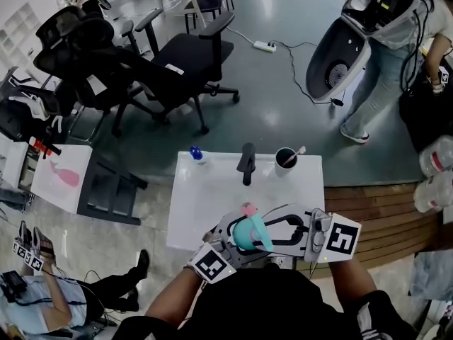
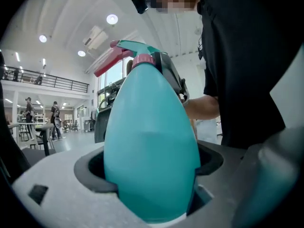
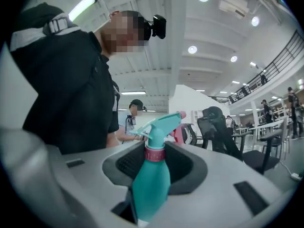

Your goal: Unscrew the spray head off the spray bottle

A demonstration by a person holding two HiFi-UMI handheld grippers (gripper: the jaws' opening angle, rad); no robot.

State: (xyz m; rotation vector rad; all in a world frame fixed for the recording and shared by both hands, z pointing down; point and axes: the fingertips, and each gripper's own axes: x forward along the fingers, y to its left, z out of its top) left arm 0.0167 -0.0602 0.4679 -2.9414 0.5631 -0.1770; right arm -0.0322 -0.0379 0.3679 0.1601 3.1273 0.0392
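A teal spray bottle [image 1: 249,234] with a pink collar and a teal spray head is held upright off the table, close to my chest. My left gripper [image 1: 232,248] is shut on its wide body [image 2: 152,146], which fills the gap between the jaws [image 2: 152,175]. Above it show the pink collar [image 2: 142,60] and the pink trigger [image 2: 110,64]. My right gripper [image 1: 274,234] reaches in from the right and is closed round the bottle [image 3: 151,184] just below the collar [image 3: 154,153]. The spray head [image 3: 164,124] stands above the right gripper [image 3: 154,175].
The white table [image 1: 212,200] holds a black upright object [image 1: 246,163], a dark cup with a brush [image 1: 286,159] and a small blue-capped bottle [image 1: 197,154] along its far edge. Office chairs [image 1: 184,59] stand beyond. A person [image 1: 396,44] stands at upper right; another sits at lower left [image 1: 49,299].
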